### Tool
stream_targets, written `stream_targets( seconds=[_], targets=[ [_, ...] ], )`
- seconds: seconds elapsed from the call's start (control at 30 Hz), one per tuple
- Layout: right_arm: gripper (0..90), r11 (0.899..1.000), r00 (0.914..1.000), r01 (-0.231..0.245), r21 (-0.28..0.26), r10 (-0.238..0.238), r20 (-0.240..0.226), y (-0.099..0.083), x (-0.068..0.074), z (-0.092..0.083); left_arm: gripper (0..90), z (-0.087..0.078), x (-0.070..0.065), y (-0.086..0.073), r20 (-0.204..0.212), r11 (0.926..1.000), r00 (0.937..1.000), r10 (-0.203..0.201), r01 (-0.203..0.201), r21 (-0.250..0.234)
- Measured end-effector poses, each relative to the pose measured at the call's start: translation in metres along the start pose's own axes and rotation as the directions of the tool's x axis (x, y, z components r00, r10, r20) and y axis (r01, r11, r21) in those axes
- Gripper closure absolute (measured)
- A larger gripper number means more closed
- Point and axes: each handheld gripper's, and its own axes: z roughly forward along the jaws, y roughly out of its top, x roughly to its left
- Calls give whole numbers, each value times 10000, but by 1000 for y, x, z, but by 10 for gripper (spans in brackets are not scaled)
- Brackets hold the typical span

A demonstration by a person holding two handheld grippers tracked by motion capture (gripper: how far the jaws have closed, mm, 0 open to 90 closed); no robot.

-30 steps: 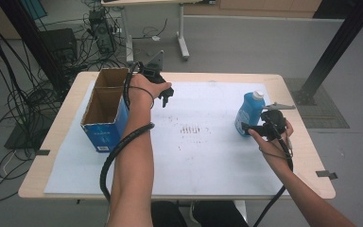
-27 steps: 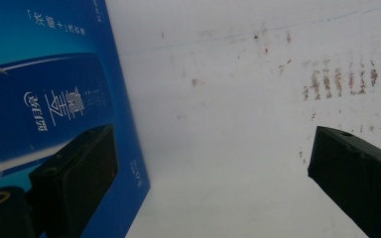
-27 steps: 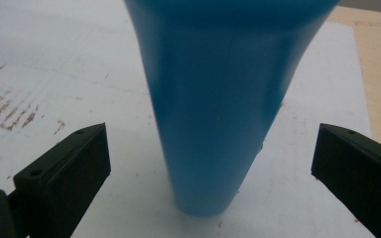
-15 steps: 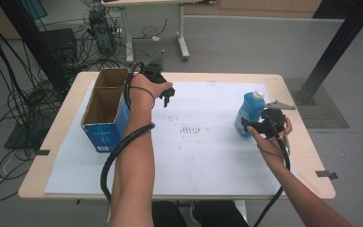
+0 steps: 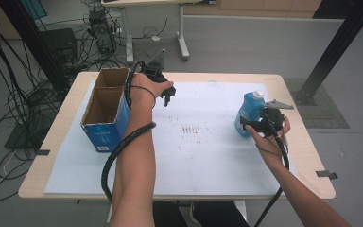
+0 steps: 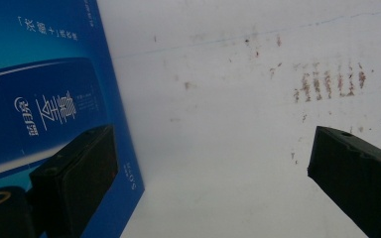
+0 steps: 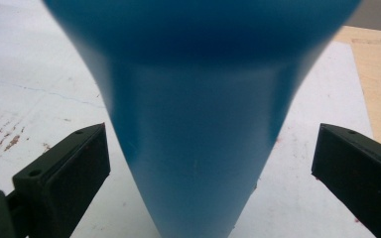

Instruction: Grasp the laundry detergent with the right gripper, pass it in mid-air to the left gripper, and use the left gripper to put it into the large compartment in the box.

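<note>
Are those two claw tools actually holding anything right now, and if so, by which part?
Nothing is held. The right gripper is open around the blue bottle, with gaps beside both jaws. The left gripper is open beside the blue box.

The blue box [image 6: 54, 99] carries white Chinese print on its side: a brand reading 蓝月亮 beside large characters 至尊, and a small line above them too fine to read. The bottle [image 7: 198, 124] shows no readable label.
</note>
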Motion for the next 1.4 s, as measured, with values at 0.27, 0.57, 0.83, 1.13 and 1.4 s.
stream_targets(
  seconds=[0.27,0.57,0.83,1.13,1.4],
  targets=[
    [15,9999,10000,92,65,-91,-20,0,-2,3,58,-1,1,0,-24,10000,10000,-2,2,-44],
    [15,10000,10000,22,81,-22,-27,0,-2,3,58,0,3,-1,-37,10000,10000,-28,28,-52],
    [14,9998,9999,10,179,-8,-106,-1,-3,5,59,0,3,-1,-96,10000,10000,-5,5,-24],
    [14,9999,9999,79,97,-78,-111,0,-2,5,57,0,3,-1,-152,10000,9999,-28,28,-20],
    [14,9999,9998,74,96,-72,-209,-1,-2,6,57,-1,2,-1,-157,10000,9999,27,-28,-40]
  ],
)
